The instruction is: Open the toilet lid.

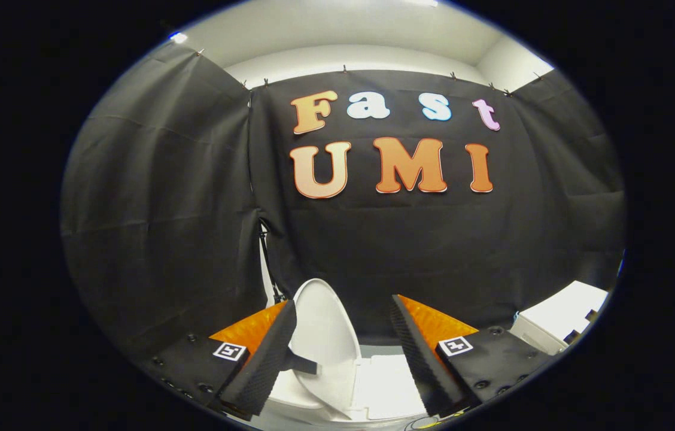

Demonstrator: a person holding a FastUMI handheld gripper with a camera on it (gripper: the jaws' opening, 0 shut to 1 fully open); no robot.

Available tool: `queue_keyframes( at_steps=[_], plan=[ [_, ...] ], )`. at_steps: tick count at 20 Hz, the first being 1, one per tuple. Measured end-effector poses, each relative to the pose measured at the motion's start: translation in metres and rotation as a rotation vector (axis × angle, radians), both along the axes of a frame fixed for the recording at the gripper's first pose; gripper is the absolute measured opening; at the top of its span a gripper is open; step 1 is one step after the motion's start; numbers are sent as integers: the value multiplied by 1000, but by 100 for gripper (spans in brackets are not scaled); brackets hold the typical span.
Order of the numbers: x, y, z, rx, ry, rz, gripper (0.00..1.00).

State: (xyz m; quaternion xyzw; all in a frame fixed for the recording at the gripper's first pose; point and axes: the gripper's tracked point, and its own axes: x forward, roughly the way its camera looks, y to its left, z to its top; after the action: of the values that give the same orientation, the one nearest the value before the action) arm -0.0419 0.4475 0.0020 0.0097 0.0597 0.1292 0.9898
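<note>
The white toilet lid (325,335) stands raised, nearly upright, just ahead of my fingers and close to the left one. Below it the white toilet seat and bowl rim (295,398) show between the fingers, with the flat white tank top (388,383) to the right of the lid. My gripper (343,335) is open, its fingers wide apart with nothing pressed between them. The left fingertip (280,335) overlaps the lid's left edge in view; I cannot tell if it touches.
Black cloth walls (164,227) close the booth on the left, back and right. A white box-like object (559,320) stands beyond the right finger at the right wall. A thin black cable (268,263) hangs down the cloth seam behind the lid.
</note>
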Motion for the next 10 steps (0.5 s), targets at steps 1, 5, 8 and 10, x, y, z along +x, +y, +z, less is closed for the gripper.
queue_keyframes(
  at_steps=[1, 5, 8, 10],
  plan=[
    [0, -8, 5, -8, -9, 0, 93],
    [-3, -36, 20, -2, -15, 11, 100],
    [-2, -60, 24, -9, -16, -3, 100],
    [-1, -82, 24, -26, -22, -28, 100]
  ],
)
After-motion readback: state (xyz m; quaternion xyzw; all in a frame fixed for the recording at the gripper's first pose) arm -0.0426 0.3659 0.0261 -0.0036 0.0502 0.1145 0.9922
